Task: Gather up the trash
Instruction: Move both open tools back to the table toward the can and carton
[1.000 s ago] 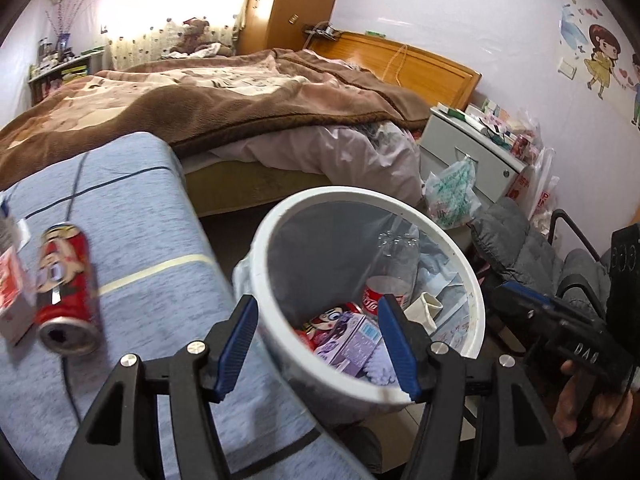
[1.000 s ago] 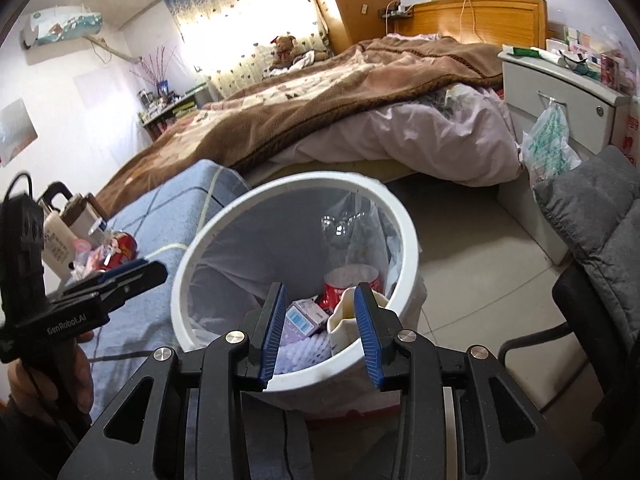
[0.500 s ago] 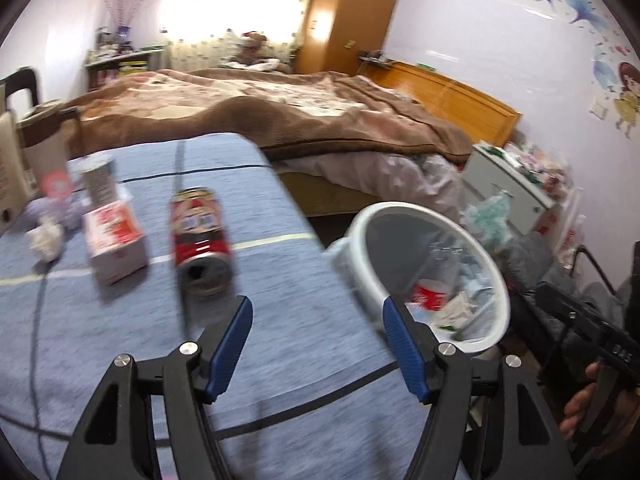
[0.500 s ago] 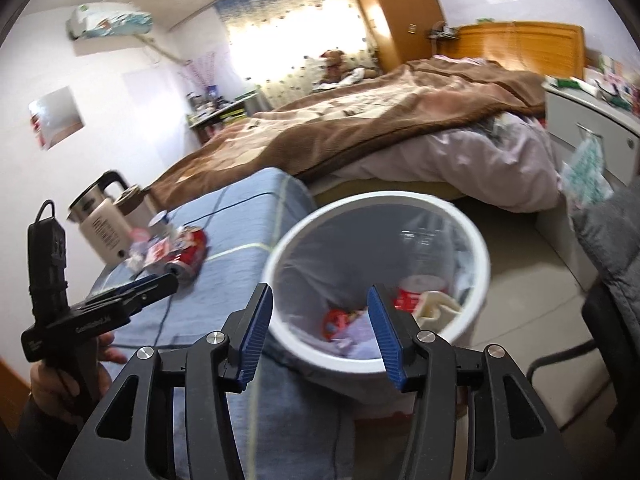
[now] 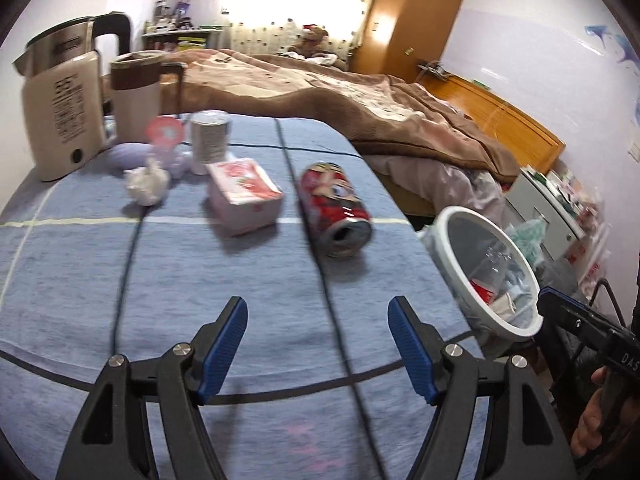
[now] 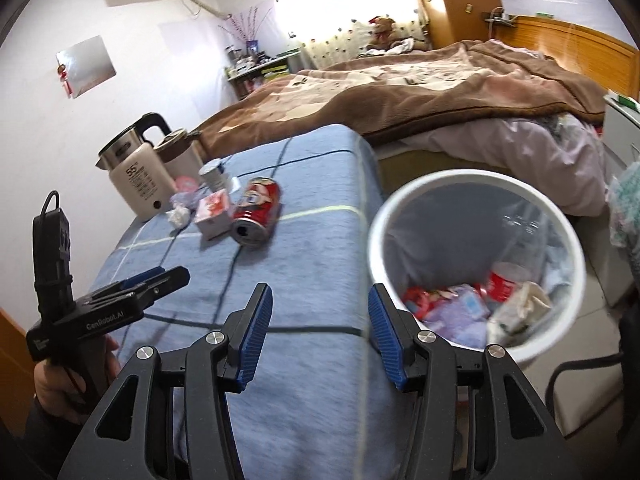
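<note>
A red drink can (image 5: 335, 204) lies on its side on the blue cloth-covered table (image 5: 200, 300), its open end toward me; it also shows in the right wrist view (image 6: 256, 210). Left of it sit a pink carton (image 5: 244, 196) and a crumpled white tissue (image 5: 146, 184). The white trash bin (image 5: 486, 272) stands off the table's right edge and holds several pieces of trash (image 6: 460, 304). My left gripper (image 5: 318, 312) is open and empty above the table, short of the can. My right gripper (image 6: 320, 300) is open and empty over the table edge beside the bin (image 6: 476, 264).
Two cream kettles (image 5: 60, 100) (image 5: 136, 96), a white tin (image 5: 210, 136) and a purple object (image 5: 126, 156) stand at the table's far left. A bed with a brown blanket (image 5: 360, 96) lies beyond. A white nightstand (image 5: 548, 208) and a chair (image 6: 592, 364) are near the bin.
Both grippers swung left, away from over the bin toward the table. The can, carton and kettles came into the left wrist view. The right gripper's jaws opened wider.
</note>
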### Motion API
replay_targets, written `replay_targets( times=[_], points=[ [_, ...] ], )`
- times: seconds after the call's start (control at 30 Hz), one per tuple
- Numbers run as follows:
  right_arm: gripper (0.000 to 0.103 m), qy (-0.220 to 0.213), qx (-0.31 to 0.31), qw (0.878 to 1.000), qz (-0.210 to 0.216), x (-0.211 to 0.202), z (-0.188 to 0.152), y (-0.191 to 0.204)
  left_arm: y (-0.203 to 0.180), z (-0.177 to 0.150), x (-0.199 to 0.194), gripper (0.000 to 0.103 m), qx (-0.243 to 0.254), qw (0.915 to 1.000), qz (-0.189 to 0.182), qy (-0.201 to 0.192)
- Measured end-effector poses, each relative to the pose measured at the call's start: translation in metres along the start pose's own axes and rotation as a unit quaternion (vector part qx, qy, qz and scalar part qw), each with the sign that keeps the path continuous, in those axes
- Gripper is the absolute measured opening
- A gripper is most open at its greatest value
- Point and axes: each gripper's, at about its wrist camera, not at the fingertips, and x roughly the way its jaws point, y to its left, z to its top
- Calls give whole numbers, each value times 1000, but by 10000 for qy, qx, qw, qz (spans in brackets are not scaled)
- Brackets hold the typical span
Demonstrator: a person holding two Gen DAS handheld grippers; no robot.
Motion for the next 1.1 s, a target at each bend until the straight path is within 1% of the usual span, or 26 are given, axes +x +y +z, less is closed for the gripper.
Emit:
replay_targets(
  times=[0.2, 0.3, 0.47, 0.7, 0.8, 0.97, 1.1],
  points=[
    [51, 240, 81, 9995, 208, 36, 20, 21, 29, 12, -8, 75, -83, 9994, 293, -151],
    [51, 361, 45, 9989, 301, 59, 31, 34, 42, 19, -7, 75, -142, 9991, 355, -183],
    [51, 502, -146, 9983, 271, 100, 49, 57, 57, 34, 1, 74, -258, 9990, 283, -214],
    [51, 698, -260, 9971, 137, 157, 66, 70, 67, 48, 10, 74, -268, 9991, 214, -256],
    [51, 762, -276, 9967, 50, 172, 69, 69, 70, 54, 17, 74, -312, 9990, 225, -239],
    [51, 733, -300, 9968, 97, 179, 74, 68, 69, 62, 30, 75, -346, 9991, 181, -185],
    [51, 782, -239, 9964, 235, 183, 80, 63, 66, 68, 38, 75, -369, 9991, 135, -149]
  ],
)
